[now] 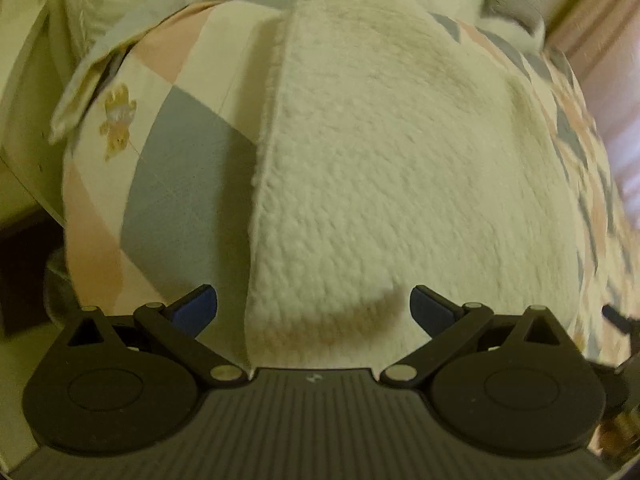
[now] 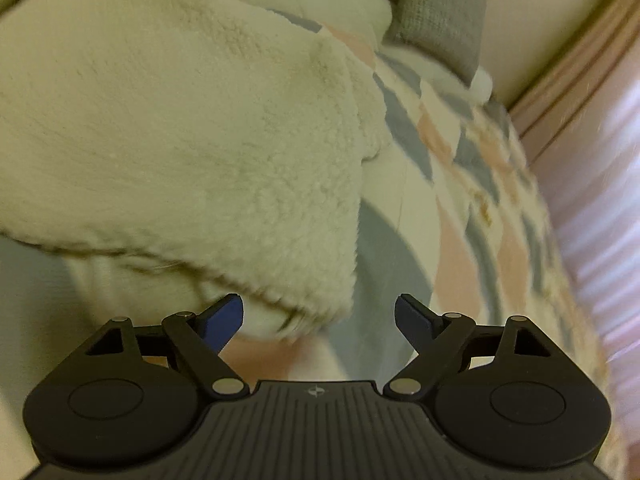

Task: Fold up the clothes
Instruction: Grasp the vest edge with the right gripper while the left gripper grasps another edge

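Note:
A cream fleece garment lies spread on a bed with a pastel patchwork sheet. My left gripper is open just above the garment's near edge, its blue pads apart with the fleece showing between them. In the right wrist view the same fleece garment fills the upper left, its lower right corner hanging close in front of my right gripper. That gripper is open too, holding nothing. The picture is blurred near the corner.
A pale pillow lies at the head of the bed, at the upper left. A grey cushion rests against the wall beyond the garment. A pink curtain hangs along the bed's right side.

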Tool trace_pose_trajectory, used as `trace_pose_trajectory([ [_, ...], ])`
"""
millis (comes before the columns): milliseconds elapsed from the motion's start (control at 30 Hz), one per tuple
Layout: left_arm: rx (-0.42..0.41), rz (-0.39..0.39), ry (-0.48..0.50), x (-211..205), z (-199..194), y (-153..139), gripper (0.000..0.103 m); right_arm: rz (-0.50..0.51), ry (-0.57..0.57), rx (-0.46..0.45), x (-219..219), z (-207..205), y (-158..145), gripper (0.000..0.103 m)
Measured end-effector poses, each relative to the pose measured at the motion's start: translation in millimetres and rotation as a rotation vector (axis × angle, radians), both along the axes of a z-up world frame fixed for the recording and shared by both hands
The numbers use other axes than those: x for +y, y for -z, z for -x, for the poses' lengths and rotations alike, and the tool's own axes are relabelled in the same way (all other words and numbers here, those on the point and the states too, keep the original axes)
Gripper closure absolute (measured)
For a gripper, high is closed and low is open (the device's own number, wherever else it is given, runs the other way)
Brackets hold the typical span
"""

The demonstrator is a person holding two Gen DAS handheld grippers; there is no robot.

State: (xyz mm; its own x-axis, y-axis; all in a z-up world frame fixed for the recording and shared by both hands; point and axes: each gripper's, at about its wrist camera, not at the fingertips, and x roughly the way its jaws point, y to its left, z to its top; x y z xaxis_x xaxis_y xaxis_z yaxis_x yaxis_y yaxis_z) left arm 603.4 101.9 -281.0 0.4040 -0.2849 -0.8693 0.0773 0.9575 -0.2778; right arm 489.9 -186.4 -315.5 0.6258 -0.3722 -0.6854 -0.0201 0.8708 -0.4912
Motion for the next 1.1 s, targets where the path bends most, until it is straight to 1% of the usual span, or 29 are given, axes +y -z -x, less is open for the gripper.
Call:
trace_pose_trajectory([
  [67, 0.018, 0.037, -0.024, 1, -8, 9, 0.001, 0.055, -0.042, -0.009, 1, -8, 9, 0.020],
  [100, 0.028, 0.048, -0.029, 0, -11, 13, 0.001, 0.079, -0.068, -0.010, 2, -11, 12, 0.024],
  [167, 0.040, 0.068, -0.037, -2, -17, 20, 0.002, 0.126, -0.124, -0.002, 4, -17, 19, 0.038],
  [200, 0.042, 0.076, -0.039, -4, -19, 22, 0.004, 0.147, -0.156, 0.013, 6, -18, 22, 0.056],
  [233, 0.034, 0.089, -0.032, -5, -20, 20, 0.011, 0.167, -0.181, 0.026, 8, -18, 24, 0.079],
  [267, 0.026, 0.101, -0.025, -7, -22, 19, 0.017, 0.187, -0.202, 0.036, 11, -18, 25, 0.089],
  [300, 0.023, 0.100, -0.013, -8, -22, 17, 0.027, 0.195, -0.216, 0.033, 12, -17, 23, 0.092],
  [333, 0.021, 0.100, -0.002, -9, -22, 14, 0.039, 0.180, -0.221, 0.020, 12, -14, 17, 0.093],
  [367, 0.019, 0.099, 0.010, -10, -23, 12, 0.047, 0.162, -0.215, 0.005, 12, -10, 10, 0.093],
  [400, 0.016, 0.113, 0.023, -9, -21, 8, 0.064, 0.154, -0.208, -0.009, 12, -6, 2, 0.094],
  [433, 0.012, 0.133, 0.025, -6, -17, 3, 0.079, 0.150, -0.203, -0.022, 11, -2, -6, 0.095],
  [500, 0.003, 0.174, 0.030, 1, -10, -8, 0.088, 0.159, -0.186, -0.057, 8, 13, -27, 0.095],
  [600, -0.040, 0.164, 0.087, 2, 12, -36, 0.089, 0.174, -0.160, -0.116, 1, 40, -59, 0.096],
  [733, -0.063, 0.187, 0.199, -11, 64, -76, 0.090, 0.192, -0.095, -0.170, -20, 96, -101, 0.096],
  [833, -0.056, 0.206, 0.314, -41, 131, -90, 0.091, 0.190, -0.039, -0.173, -44, 156, -126, 0.096],
  [933, -0.050, 0.223, 0.428, -71, 197, -103, 0.092, 0.184, 0.009, -0.156, -66, 229, -138, 0.096],
  [1000, -0.045, 0.235, 0.505, -91, 242, -111, 0.092, 0.191, 0.033, -0.125, -84, 287, -137, 0.096],
  [1100, -0.003, 0.252, 0.609, -121, 328, -104, 0.092, 0.204, 0.064, -0.077, -108, 373, -129, 0.097],
])
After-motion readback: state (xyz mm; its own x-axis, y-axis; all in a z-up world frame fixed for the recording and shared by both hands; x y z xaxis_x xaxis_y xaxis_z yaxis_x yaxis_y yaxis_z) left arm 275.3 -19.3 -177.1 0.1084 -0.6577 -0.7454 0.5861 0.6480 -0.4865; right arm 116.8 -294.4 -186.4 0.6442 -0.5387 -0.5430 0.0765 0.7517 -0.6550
